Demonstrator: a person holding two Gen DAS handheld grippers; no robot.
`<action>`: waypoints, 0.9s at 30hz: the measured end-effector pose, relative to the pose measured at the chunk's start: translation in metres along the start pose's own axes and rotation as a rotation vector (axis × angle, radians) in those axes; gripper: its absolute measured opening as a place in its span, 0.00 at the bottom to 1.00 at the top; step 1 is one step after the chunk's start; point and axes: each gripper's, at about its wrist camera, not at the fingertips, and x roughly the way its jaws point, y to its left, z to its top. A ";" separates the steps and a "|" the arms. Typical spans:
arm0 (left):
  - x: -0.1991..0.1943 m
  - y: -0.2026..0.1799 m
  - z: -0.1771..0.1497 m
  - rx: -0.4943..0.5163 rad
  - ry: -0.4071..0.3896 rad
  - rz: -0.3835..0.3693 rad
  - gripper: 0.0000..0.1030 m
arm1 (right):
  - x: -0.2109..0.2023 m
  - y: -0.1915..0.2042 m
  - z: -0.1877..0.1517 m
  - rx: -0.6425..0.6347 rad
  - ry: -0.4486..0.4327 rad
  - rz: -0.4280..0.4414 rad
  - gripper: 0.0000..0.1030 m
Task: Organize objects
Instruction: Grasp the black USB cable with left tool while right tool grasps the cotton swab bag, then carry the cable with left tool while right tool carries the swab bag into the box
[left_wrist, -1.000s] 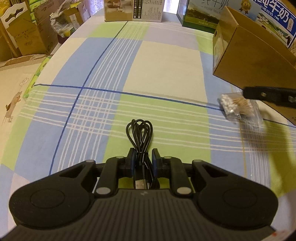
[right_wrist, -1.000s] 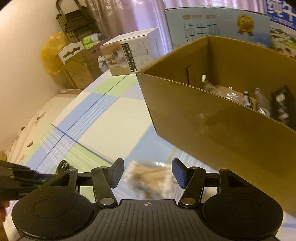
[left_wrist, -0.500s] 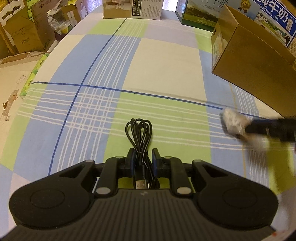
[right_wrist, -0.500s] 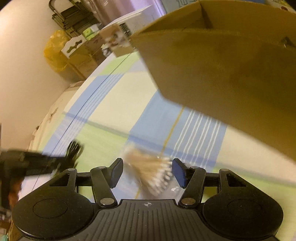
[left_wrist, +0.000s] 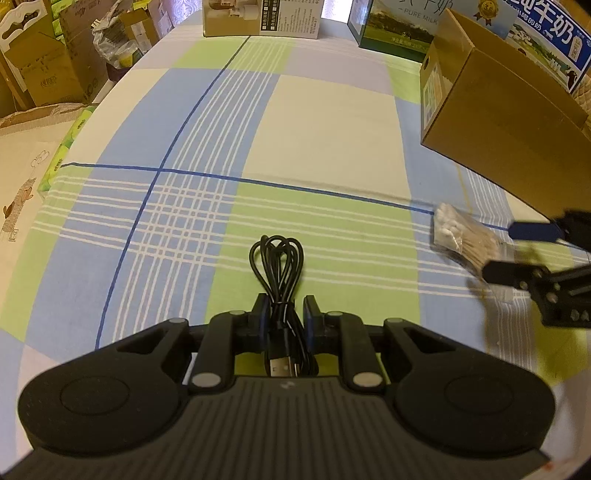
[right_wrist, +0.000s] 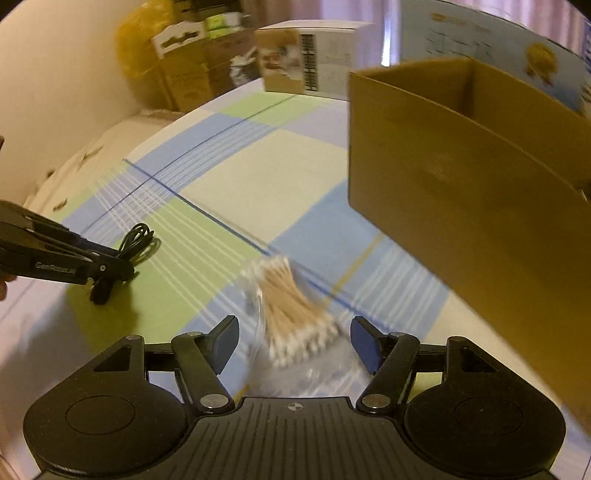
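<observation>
My left gripper (left_wrist: 282, 306) is shut on a coiled black USB cable (left_wrist: 277, 258), its loops pointing ahead over the checked cloth (left_wrist: 325, 122). The right wrist view shows that gripper (right_wrist: 110, 273) and cable (right_wrist: 138, 240) at the left. A clear bag of cotton swabs (right_wrist: 288, 295) lies between the fingers of my right gripper (right_wrist: 295, 332). Its jaws are opening and the pads stand clear of the bag. In the left wrist view the bag (left_wrist: 461, 236) and right gripper (left_wrist: 506, 251) are at the right edge. An open brown cardboard box (right_wrist: 461, 184) stands just right of them.
The brown box (left_wrist: 498, 122) fills the right side of the cloth. A white printed carton (left_wrist: 262, 16) and milk cartons (left_wrist: 399, 26) line the far edge. Stacked cardboard boxes (left_wrist: 40, 62) stand past the left edge, and a yellow bag (right_wrist: 140, 48) sits by the wall.
My right gripper came down from beside the box toward the cloth, rolled, and widened its jaws, letting go of the swab bag. My left gripper and the cable stayed still.
</observation>
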 end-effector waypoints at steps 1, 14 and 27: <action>0.000 0.000 0.000 0.000 -0.001 -0.001 0.15 | 0.005 -0.002 0.003 -0.011 0.002 0.005 0.62; 0.000 0.000 0.000 0.010 -0.004 -0.002 0.15 | 0.034 0.013 0.013 -0.073 0.041 0.042 0.29; -0.003 -0.006 -0.006 0.045 -0.005 -0.042 0.15 | 0.010 0.042 -0.017 0.034 0.045 -0.048 0.22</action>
